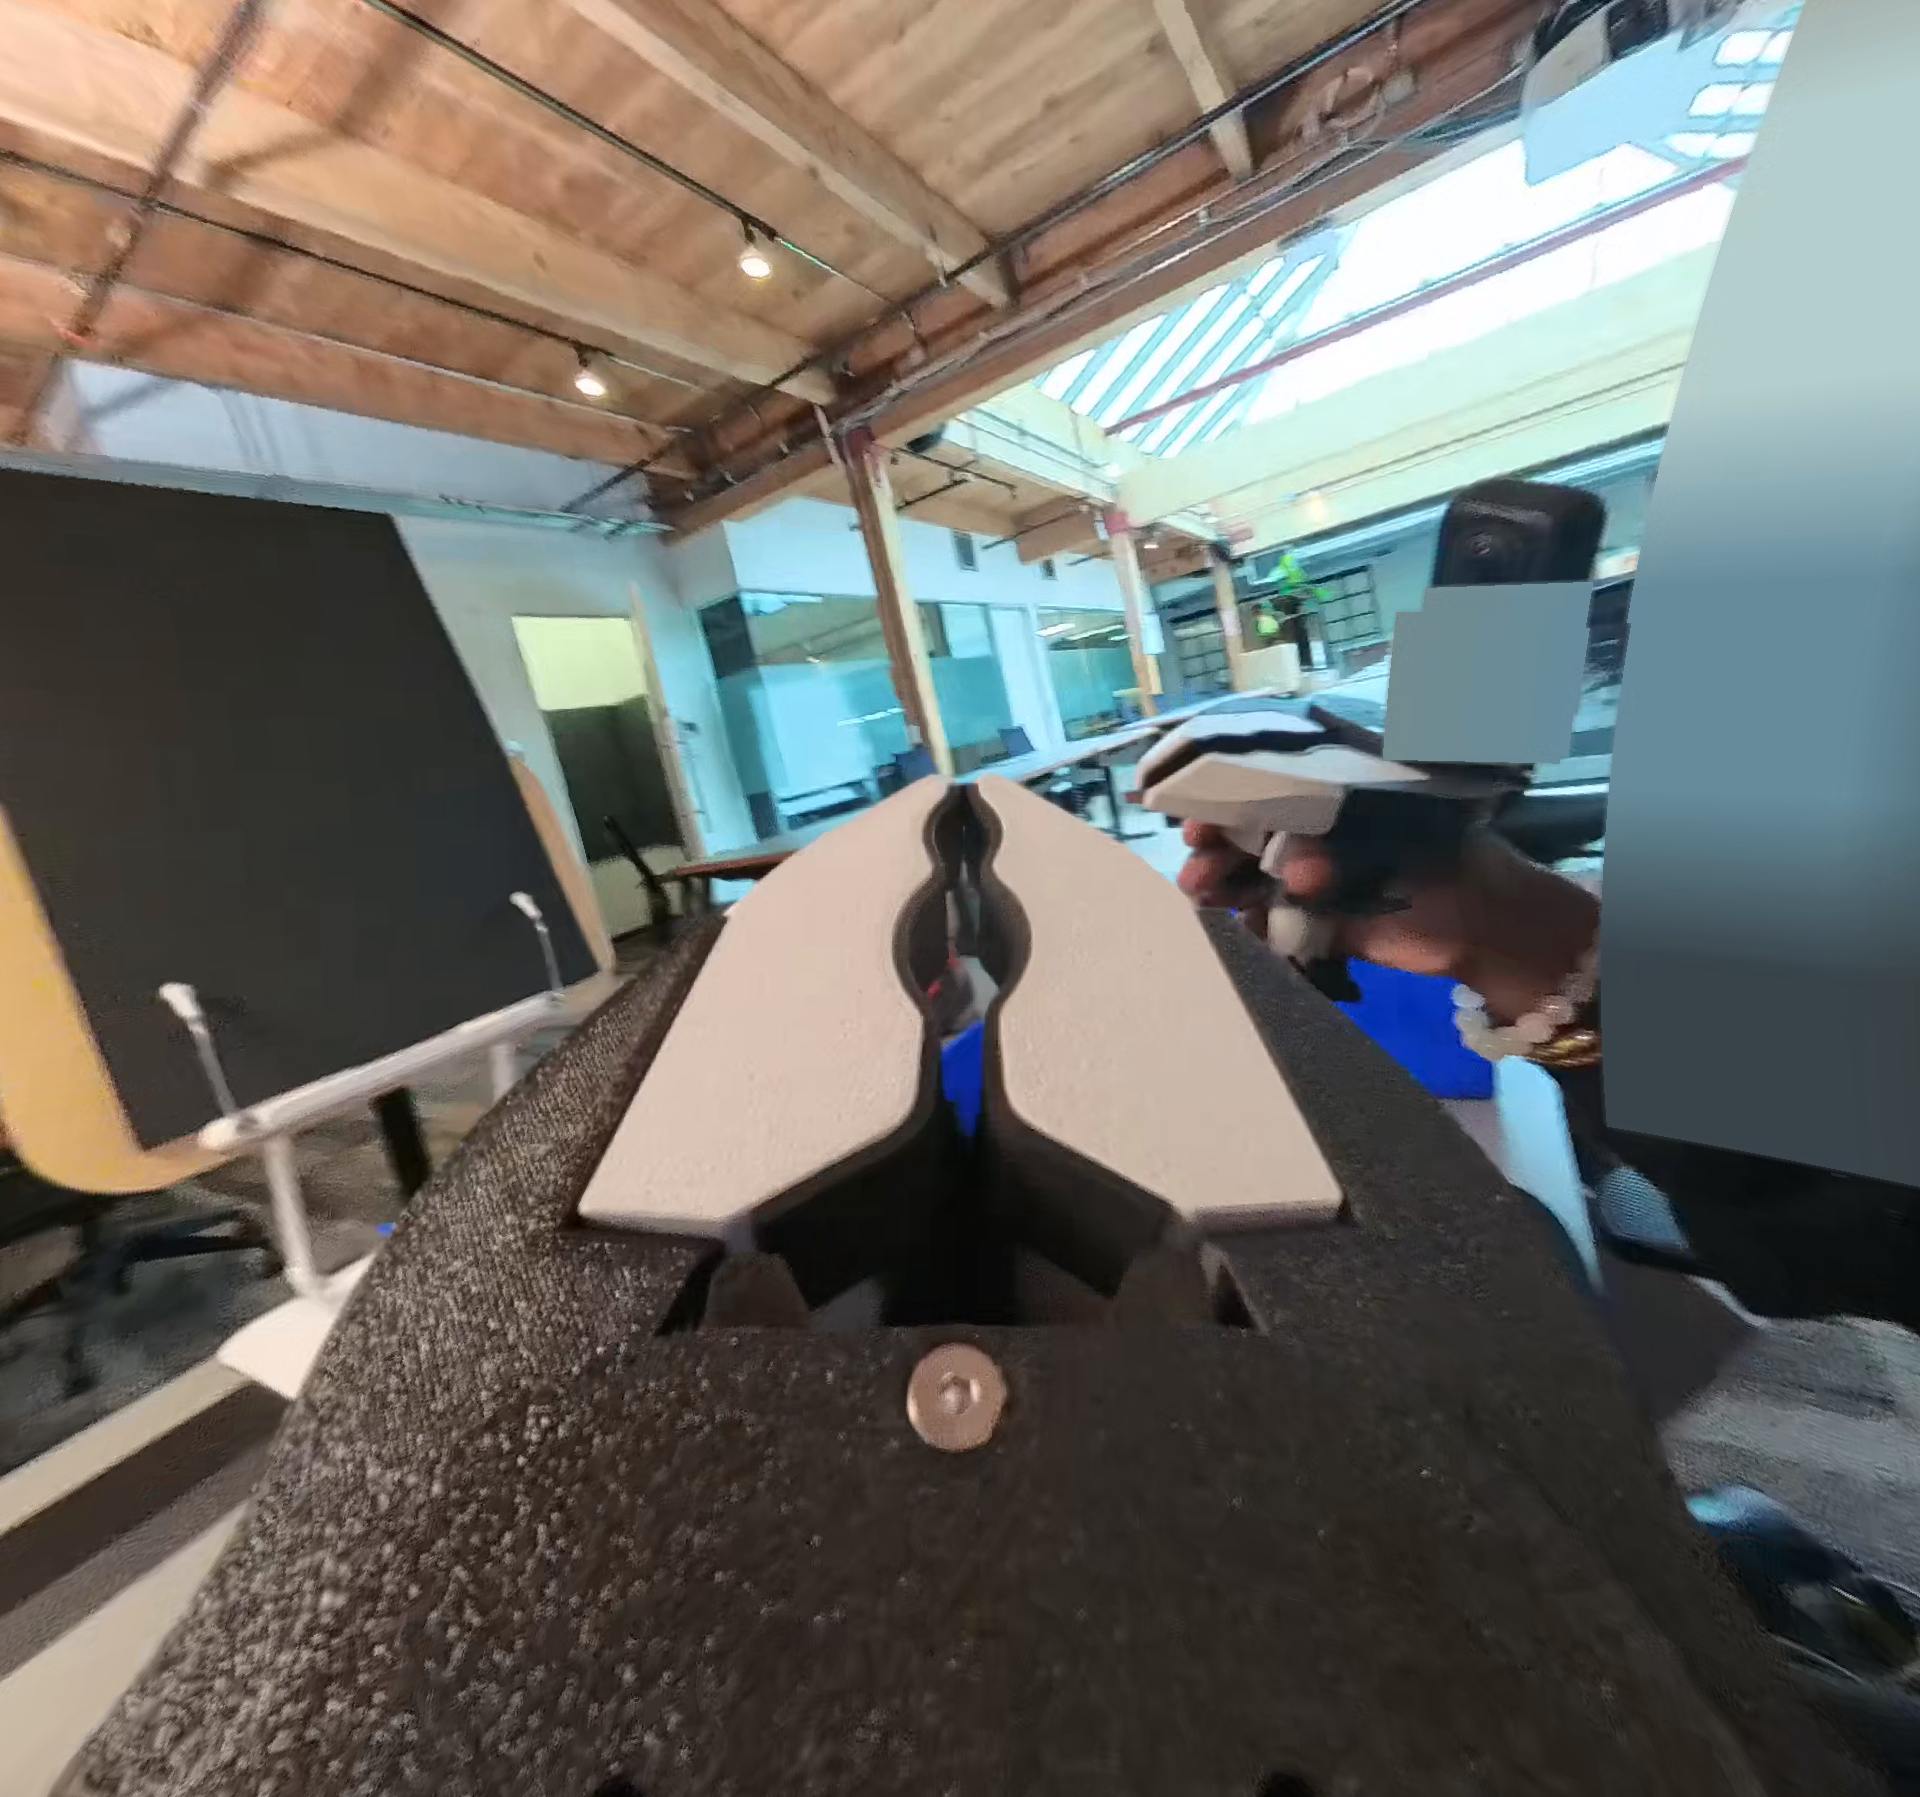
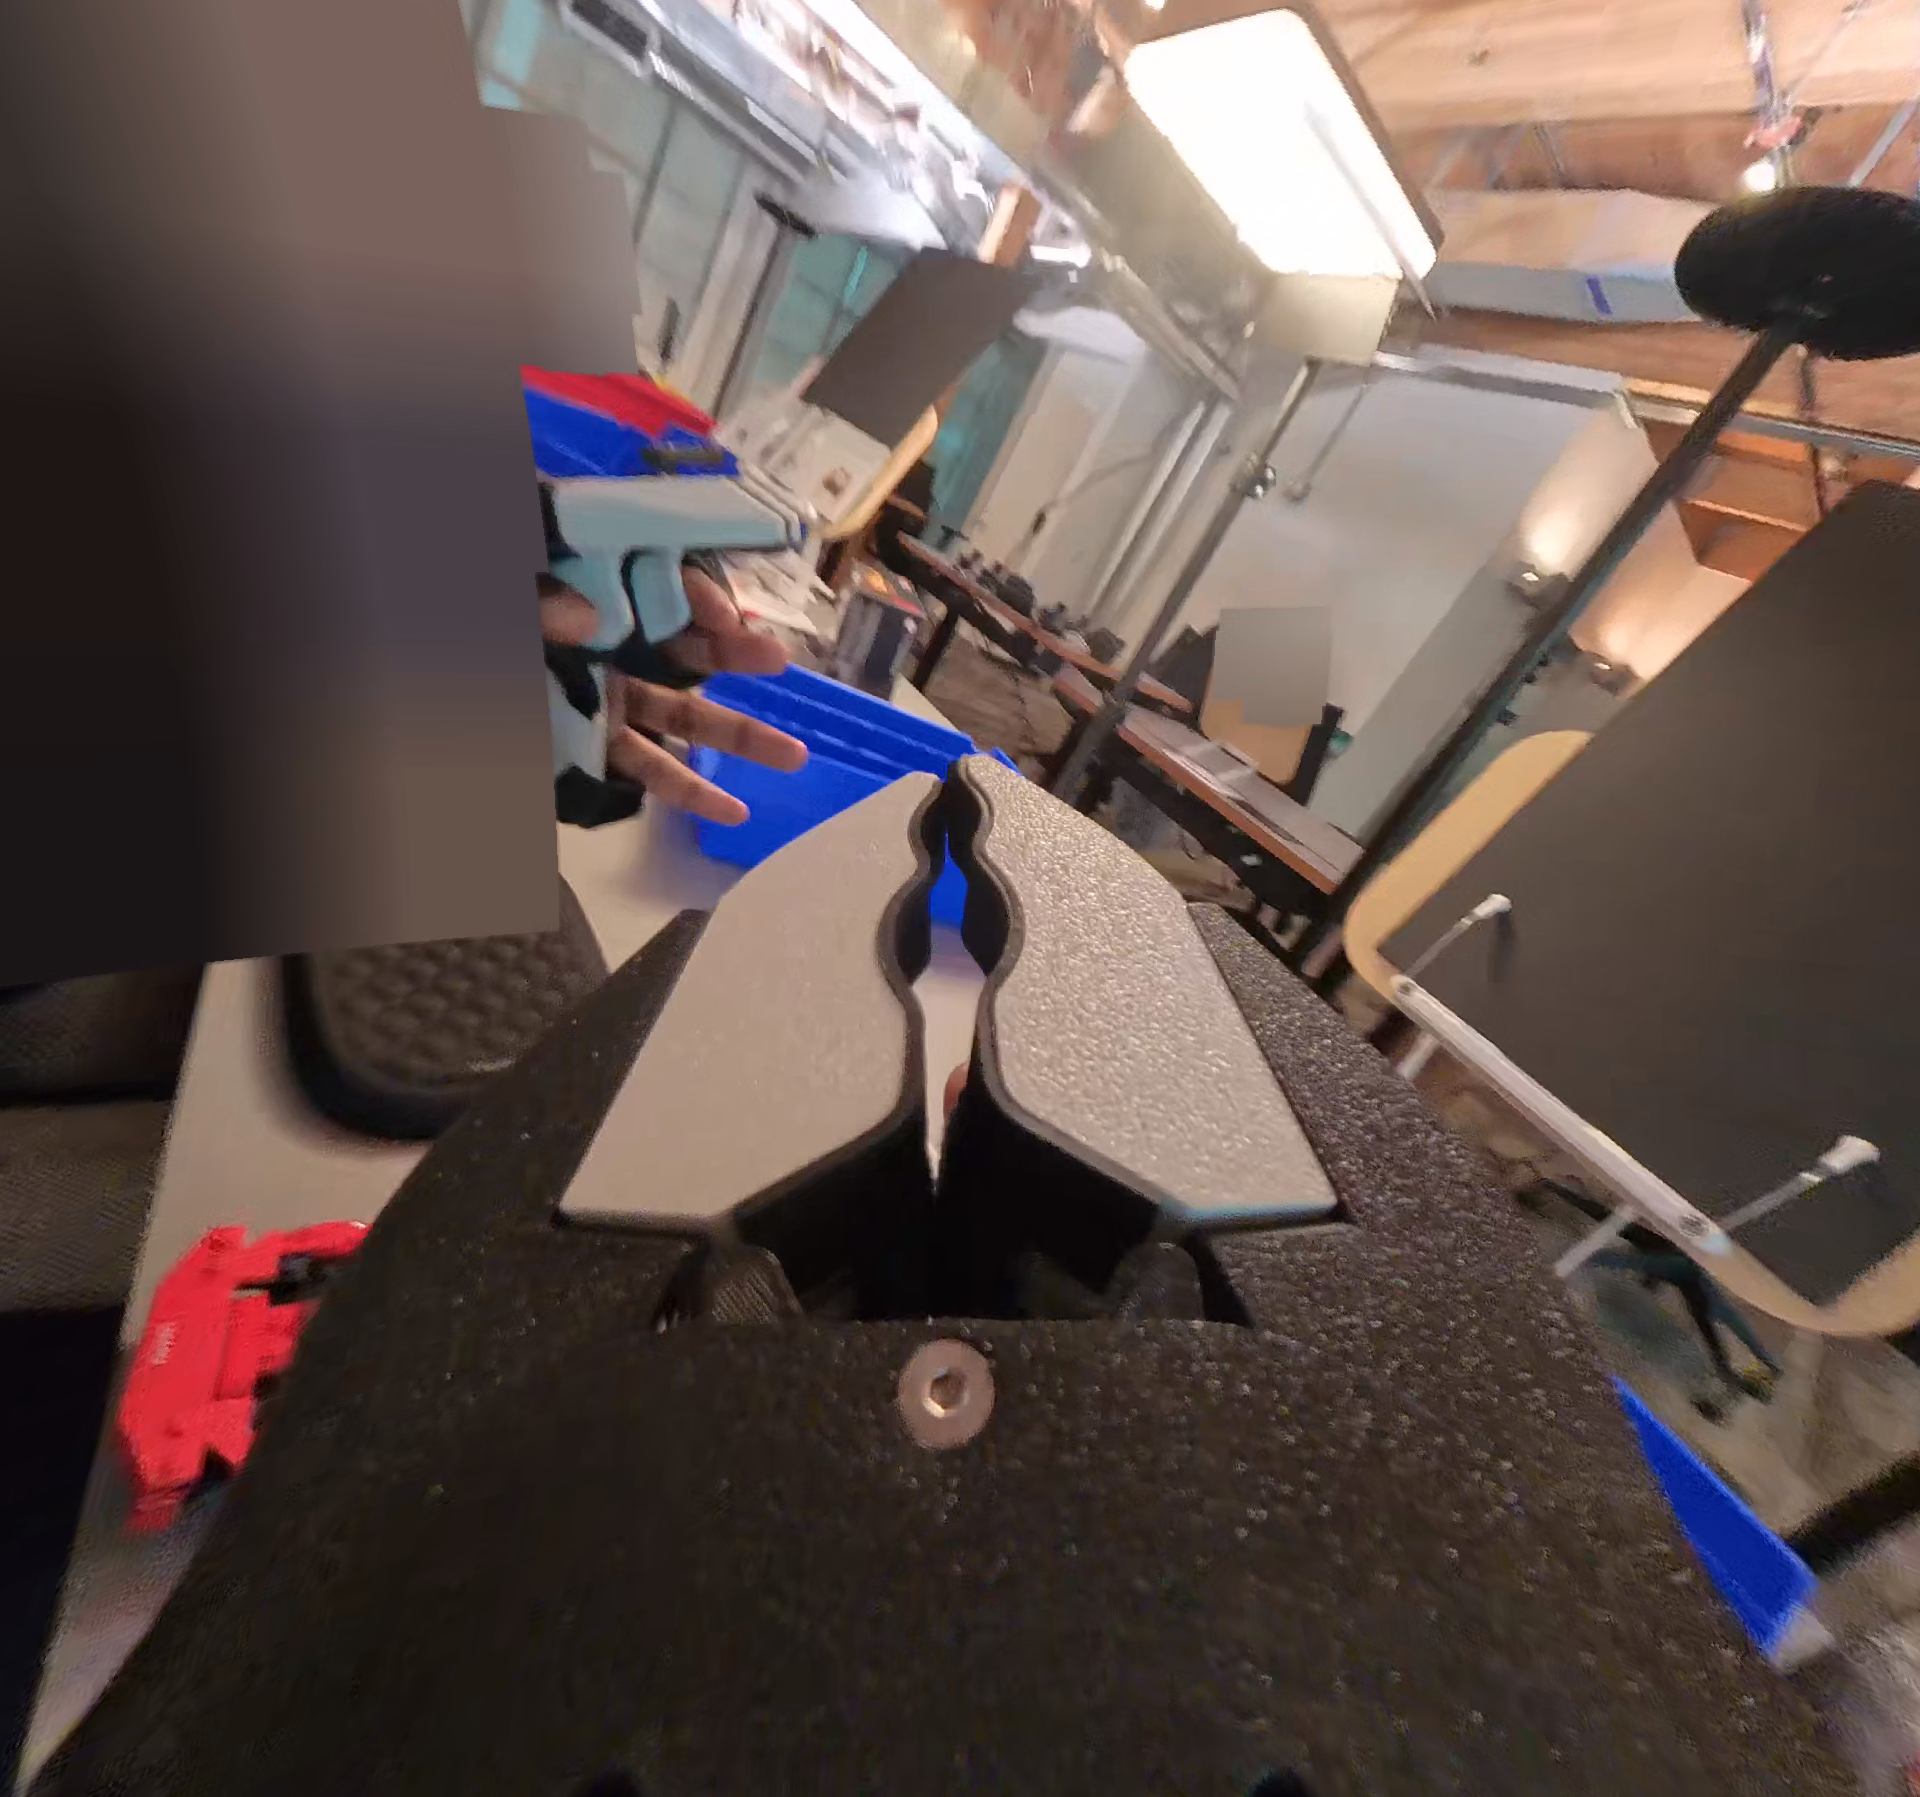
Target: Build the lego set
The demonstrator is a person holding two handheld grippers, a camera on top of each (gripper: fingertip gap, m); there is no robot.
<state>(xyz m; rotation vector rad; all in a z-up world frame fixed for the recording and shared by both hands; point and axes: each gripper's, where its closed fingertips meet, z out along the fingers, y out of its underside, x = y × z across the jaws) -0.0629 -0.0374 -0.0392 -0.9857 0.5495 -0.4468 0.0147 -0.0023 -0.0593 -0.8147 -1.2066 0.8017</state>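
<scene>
In the left wrist view, a black panel (image 1: 239,791) on a pale stand is seen at the far left, under a wooden ceiling (image 1: 644,85). At the centre, the left gripper (image 1: 964,797) is raised and pointed out into the room; its grey fingers (image 1: 790,1009) are brought together at the tips, and nothing is held between them. Further right, the right gripper (image 1: 1153,776) is seen in a hand (image 1: 1382,906) with a beaded bracelet, a blue bin (image 1: 1423,1030) showing just below it.

In the right wrist view, a red lego piece (image 2: 208,1352) lies on the grey table (image 2: 260,1155) at the lower left, just beside a black textured mat (image 2: 416,1041). Above it, the left gripper (image 2: 795,526) is held with loosely spread fingers (image 2: 717,708), in front of a blue bin (image 2: 831,771) on the table. At the centre, the right gripper (image 2: 948,786) is closed at the tips and empty. A black panel (image 2: 1683,916) stands at the right.
</scene>
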